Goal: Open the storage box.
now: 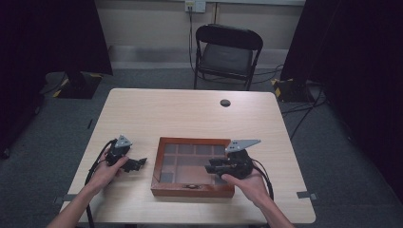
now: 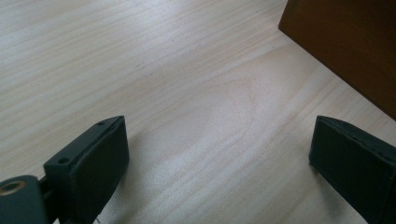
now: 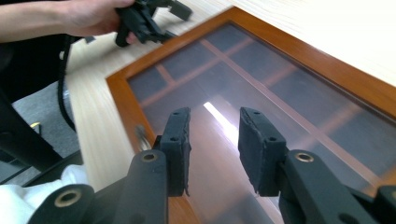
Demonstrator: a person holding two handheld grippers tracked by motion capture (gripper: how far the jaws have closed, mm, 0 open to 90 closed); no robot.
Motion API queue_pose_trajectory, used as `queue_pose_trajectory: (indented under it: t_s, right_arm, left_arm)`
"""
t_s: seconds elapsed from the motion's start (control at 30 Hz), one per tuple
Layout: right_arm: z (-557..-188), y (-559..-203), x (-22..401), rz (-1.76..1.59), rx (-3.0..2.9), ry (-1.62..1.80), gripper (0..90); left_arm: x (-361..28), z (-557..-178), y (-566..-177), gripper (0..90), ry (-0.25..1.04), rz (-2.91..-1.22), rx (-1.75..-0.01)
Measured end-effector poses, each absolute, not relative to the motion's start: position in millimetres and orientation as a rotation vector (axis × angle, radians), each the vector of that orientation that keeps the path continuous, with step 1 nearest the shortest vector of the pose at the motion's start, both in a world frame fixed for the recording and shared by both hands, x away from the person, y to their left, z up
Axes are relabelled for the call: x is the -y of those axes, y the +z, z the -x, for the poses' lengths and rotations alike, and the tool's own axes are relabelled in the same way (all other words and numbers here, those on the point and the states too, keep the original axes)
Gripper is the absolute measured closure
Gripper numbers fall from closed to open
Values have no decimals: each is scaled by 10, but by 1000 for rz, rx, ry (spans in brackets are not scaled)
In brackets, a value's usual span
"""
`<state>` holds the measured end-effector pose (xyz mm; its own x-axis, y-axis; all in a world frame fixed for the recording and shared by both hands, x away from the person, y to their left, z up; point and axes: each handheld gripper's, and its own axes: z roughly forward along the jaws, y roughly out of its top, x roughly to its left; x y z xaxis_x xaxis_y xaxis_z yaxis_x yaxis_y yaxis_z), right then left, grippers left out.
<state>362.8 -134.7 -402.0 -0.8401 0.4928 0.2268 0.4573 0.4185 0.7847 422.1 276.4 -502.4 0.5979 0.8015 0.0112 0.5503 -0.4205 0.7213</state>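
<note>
Resting low at the left of the counter (image 1: 190,111), the left gripper (image 1: 134,164) sits in the person's left hand (image 1: 105,172). Its jaws point toward the box (image 1: 192,191), which lies just beside them. In the left gripper view the two black jaws stand wide apart, with bare pale wood between them. They hold nothing. A brown corner of the box (image 2: 345,46) shows at the top right of that view, close to the jaws but not touching them.

The box lies flat near the middle front of the counter. It has a brown wooden frame and a dark glass lid (image 3: 261,88) with thin wooden bars under it.

Over the right part of the box is the right gripper (image 1: 212,167), held in the person's right hand (image 1: 247,183). Its jaws point left across the lid. In the right gripper view the jaws are a small way apart, much closer than the left ones. Nothing is between them, only the shiny glass below. I cannot tell if they touch the glass.
</note>
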Motion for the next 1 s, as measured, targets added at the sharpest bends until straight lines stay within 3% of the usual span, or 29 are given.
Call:
queue_pose_trajectory:
  t_s: [0.47, 1.0]
  right_arm:
    - [-3506, -4215, 984, -723, -2780, 1435, 793]
    - [-3450, -4383, 891, -645, -2837, 1351, 804]
  left_arm:
    - [-2762, -4221, -5025, 44, 467, -2131, -1066]
    - [-2764, -4221, -5024, 43, 468, -2134, -1065]
